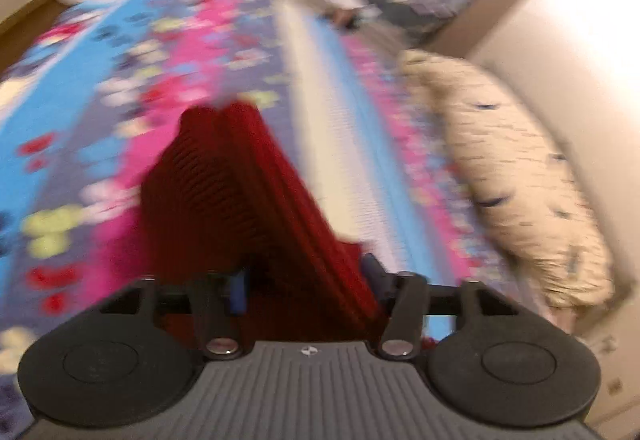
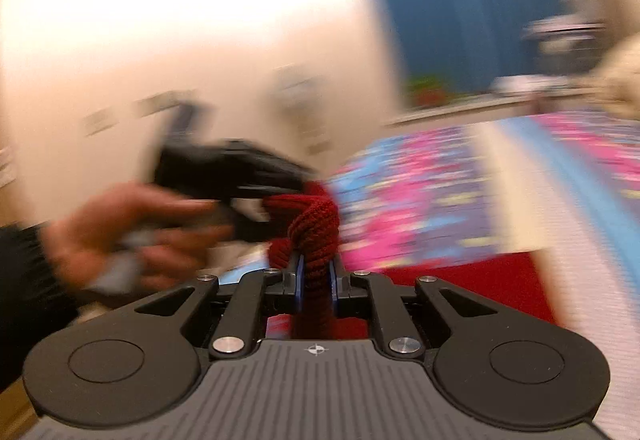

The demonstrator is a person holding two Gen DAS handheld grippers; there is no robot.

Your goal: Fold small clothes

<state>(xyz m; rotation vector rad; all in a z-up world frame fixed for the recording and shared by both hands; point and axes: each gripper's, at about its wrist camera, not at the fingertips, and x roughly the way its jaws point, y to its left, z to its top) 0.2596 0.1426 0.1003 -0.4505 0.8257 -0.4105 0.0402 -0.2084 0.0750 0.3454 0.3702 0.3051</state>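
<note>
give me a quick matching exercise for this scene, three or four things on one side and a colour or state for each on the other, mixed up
Things:
1. knitted garment
2. right gripper
3. pillow
4. bedsheet

Descriptions:
a. cream with dark flecks
b. pink and blue flower print
c. dark red, ribbed
d. shut on a bunch of fabric

Pairs: 1-c, 2-d, 3-a, 4-b

Ribbed red knit garment point(image 1: 248, 191), matt
</note>
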